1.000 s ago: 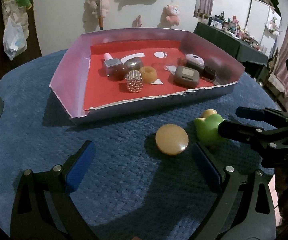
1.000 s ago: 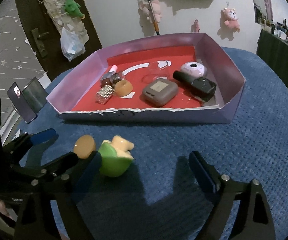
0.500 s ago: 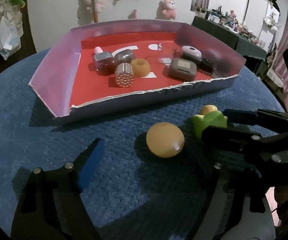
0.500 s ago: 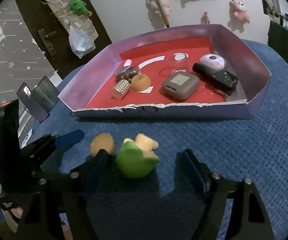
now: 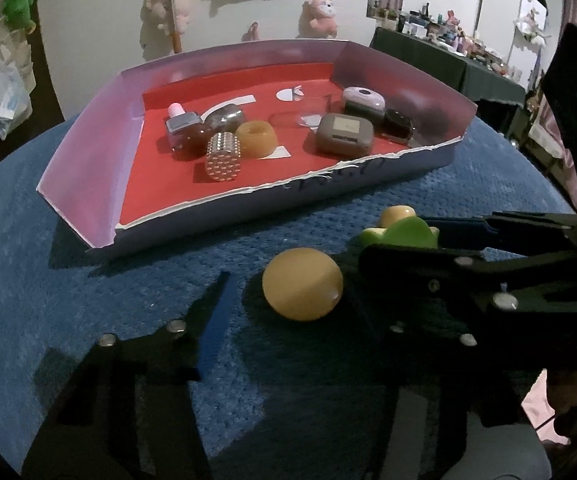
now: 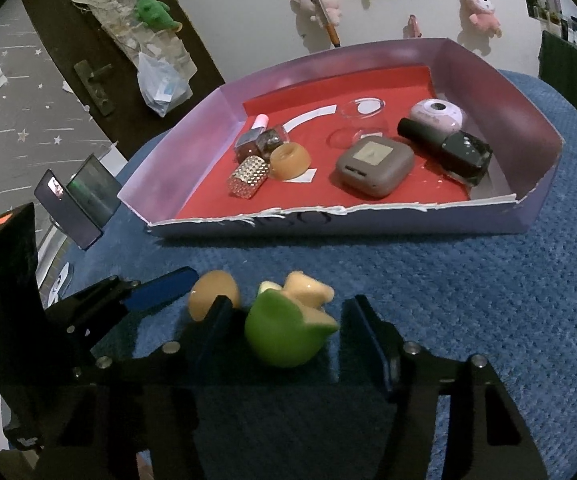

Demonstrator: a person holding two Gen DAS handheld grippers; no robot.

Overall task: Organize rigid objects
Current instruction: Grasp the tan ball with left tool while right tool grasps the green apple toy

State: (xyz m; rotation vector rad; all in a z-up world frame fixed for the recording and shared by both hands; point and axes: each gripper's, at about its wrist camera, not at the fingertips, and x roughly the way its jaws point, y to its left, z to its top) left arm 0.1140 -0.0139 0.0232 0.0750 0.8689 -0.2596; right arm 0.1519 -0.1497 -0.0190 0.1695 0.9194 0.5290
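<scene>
A yellow round disc (image 5: 302,283) lies on the blue cloth, between the fingers of my open left gripper (image 5: 288,304). Next to it, on the right, sits a green and cream toy (image 5: 402,229). In the right wrist view the toy (image 6: 284,330) sits between the fingers of my open right gripper (image 6: 288,340), with the pads close to its sides but apart. The disc (image 6: 212,294) lies just left of it. The red-floored tray (image 5: 128,216) behind holds several small items.
In the tray (image 6: 428,222) are a studded silver cylinder (image 6: 248,176), an orange ring (image 6: 290,160), nail polish bottles (image 6: 254,142), a grey case (image 6: 374,166), a dark bottle (image 6: 448,148) and a pink compact (image 6: 436,114). A phone on a stand (image 6: 74,200) is at the table's left edge.
Both grippers moved forward and lower. The right gripper's fingers now flank the green toy and have narrowed. The left gripper's fingers now flank the yellow disc.
</scene>
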